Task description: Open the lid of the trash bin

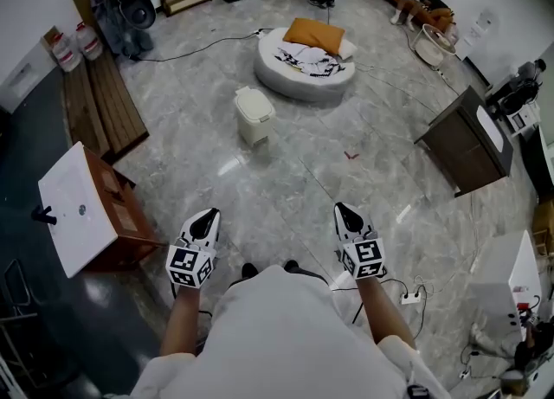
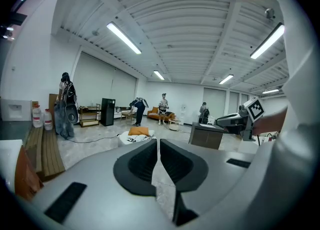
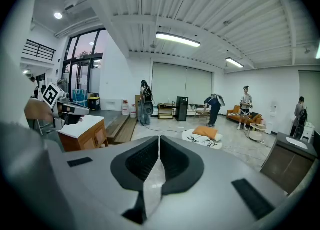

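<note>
Trash bin (image 1: 254, 116) stands on the floor (image 1: 294, 185) at twelve o'clock, lid (image 1: 253, 99) shut, well apart from my left tongs (image 1: 208, 216) and right tongs (image 1: 344, 210), both pressed together on nothing, so I'd step close first, then lift the lid's front edge gently.

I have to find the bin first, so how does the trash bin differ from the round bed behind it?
The trash bin is small, boxy and upright; the round bed is wide, low and circular. The trash bin's lid is shut and bare; the round bed carries an orange pillow. Both are pale and stand on the grey floor.
</note>
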A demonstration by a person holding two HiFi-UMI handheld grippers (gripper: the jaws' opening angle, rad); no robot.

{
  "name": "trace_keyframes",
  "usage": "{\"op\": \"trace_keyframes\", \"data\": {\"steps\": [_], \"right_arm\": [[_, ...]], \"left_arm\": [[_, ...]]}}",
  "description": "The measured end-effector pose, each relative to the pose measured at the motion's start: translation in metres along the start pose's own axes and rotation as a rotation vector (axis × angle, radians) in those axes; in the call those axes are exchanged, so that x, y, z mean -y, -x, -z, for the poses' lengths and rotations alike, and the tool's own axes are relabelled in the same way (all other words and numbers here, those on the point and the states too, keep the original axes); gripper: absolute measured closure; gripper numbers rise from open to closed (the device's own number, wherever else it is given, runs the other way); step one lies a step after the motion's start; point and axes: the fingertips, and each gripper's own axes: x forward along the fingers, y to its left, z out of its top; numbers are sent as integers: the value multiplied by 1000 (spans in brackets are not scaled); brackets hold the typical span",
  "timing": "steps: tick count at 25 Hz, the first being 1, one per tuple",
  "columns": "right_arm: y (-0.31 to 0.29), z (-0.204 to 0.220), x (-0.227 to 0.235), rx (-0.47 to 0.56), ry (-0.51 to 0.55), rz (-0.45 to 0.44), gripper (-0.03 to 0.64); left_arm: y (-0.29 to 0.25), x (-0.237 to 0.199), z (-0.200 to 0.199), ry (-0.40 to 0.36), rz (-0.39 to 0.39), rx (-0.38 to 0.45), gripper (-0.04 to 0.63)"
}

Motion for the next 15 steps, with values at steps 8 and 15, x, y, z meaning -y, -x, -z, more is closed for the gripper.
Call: {"op": "trace_keyframes", "data": {"steps": [8,15], "right_arm": [[-7,0,-22,3,-5,19,584],[-10,-2,-38,-9,4,27,584]], "left_arm": [[13,-19,10,-3,23,-14,563],[23,-35,16,10,24,-16,563]]}}
